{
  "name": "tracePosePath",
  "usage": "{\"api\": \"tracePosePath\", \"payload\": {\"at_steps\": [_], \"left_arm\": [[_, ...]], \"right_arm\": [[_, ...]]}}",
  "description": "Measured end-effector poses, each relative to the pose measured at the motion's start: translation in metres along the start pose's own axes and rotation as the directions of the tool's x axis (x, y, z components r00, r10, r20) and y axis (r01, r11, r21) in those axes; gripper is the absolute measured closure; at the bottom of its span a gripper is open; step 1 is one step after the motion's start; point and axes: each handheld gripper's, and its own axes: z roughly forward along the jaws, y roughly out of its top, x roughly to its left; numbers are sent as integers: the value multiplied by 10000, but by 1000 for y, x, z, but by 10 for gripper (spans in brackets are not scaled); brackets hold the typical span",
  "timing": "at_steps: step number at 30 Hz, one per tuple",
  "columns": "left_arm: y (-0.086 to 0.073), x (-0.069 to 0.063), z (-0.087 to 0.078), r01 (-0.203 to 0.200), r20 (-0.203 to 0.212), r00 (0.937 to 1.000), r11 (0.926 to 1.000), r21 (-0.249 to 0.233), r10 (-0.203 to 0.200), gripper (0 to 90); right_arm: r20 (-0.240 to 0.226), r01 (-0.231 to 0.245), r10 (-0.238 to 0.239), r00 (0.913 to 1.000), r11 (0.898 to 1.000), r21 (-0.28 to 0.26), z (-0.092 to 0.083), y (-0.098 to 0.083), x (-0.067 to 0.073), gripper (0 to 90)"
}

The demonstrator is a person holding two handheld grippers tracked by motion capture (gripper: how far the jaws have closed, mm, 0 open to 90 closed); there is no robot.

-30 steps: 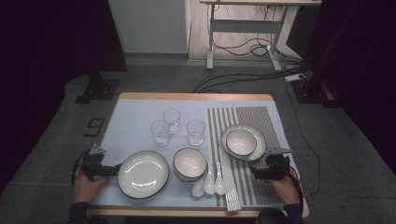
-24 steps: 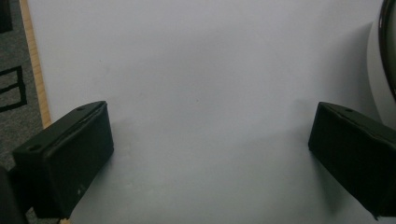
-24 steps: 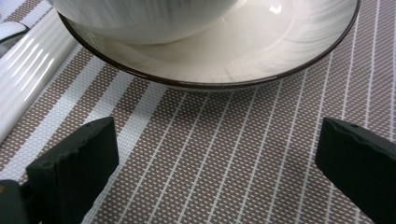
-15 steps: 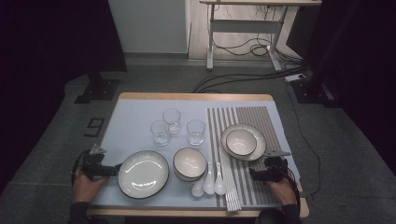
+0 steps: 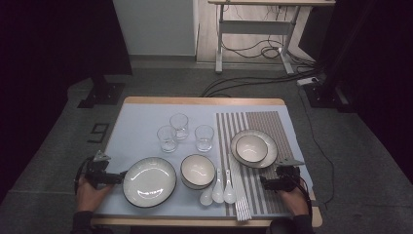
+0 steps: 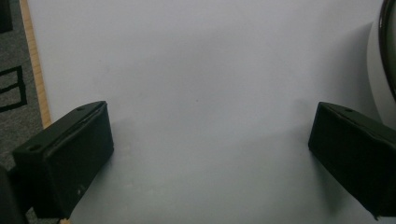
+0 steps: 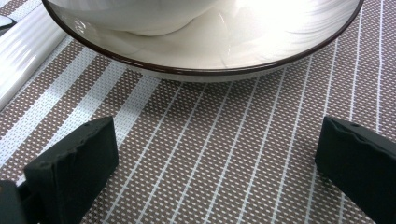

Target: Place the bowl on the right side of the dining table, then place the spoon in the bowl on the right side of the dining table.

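1. Two grippers rest low at the near edge of the table (image 5: 146,105), each held in a hand.
2. Left gripper (image 5: 119,177) lies on the pale blue mat (image 5: 141,126), jaws spread wide with nothing between them, pointing at the large plate (image 5: 149,181) just beside it.
3. That large plate is white and glossy with a thin dark rim; its edge (image 6: 387,46) shows beside one jaw in the left gripper view.
4. Right gripper (image 5: 263,183) sits on the brown striped placemat (image 5: 272,124), jaws wide and empty.
5. Ahead of it, near, stands a shallow plate (image 7: 196,65), white with a dark brown rim, carrying a small white bowl (image 5: 251,147).
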Motion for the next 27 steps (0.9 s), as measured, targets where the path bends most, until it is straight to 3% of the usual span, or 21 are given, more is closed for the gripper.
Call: {"api": "tracePosePath", "payload": {"at_steps": [27], "left_arm": [[0, 0, 0, 7, 12, 10000, 10000, 5, -7, 0]], "right_arm": [[-31, -34, 34, 10000, 9999, 137, 0, 2, 0, 0]]}}
